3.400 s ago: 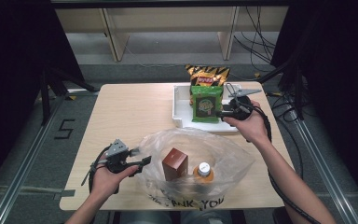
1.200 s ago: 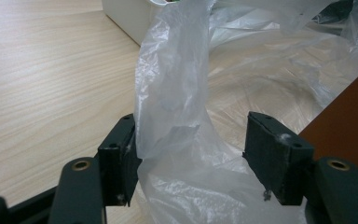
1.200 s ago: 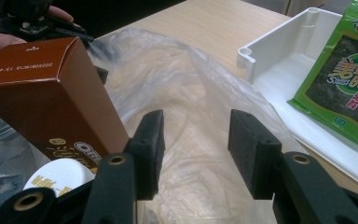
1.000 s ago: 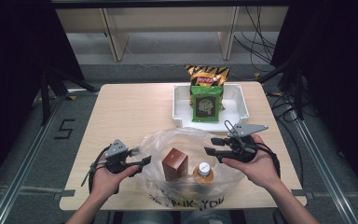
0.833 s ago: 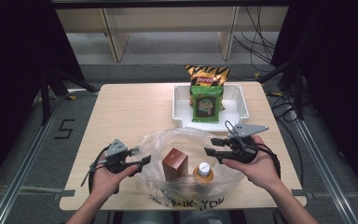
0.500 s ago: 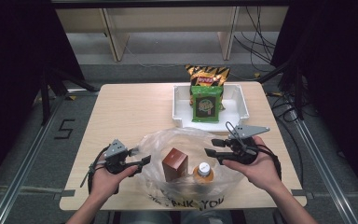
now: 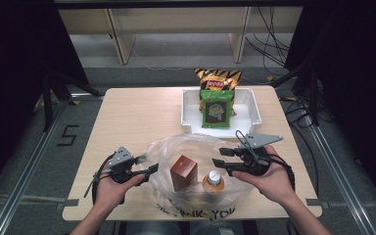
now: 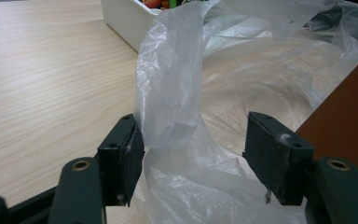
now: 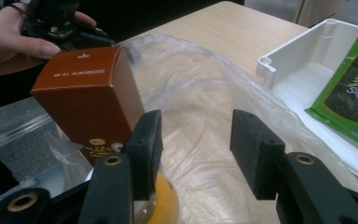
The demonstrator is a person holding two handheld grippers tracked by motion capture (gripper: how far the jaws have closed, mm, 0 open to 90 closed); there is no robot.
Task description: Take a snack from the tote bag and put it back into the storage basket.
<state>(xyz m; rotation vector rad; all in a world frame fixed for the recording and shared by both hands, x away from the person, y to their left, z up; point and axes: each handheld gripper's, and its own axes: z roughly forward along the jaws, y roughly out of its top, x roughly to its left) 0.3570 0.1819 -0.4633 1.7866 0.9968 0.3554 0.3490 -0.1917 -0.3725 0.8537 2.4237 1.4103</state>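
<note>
At the left, the left claw (image 8: 191,154) stands open around a fold of the plastic bag (image 7: 196,147); unpinched, that rim could slip and the mouth collapse. In the bag a brown box (image 7: 183,171) and a bottle (image 7: 214,180) stand. The right claw (image 7: 218,164) is half-open, empty, at the bag's right rim. Behind, the white tray (image 7: 188,105) holds a green packet (image 7: 217,108).

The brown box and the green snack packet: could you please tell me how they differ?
The brown box stands upright inside the clear plastic bag; the green snack packet lies flat in the white tray. The box is a rigid, plain block; the packet is a thin pouch with printed artwork. Neither is held by a claw.
</note>
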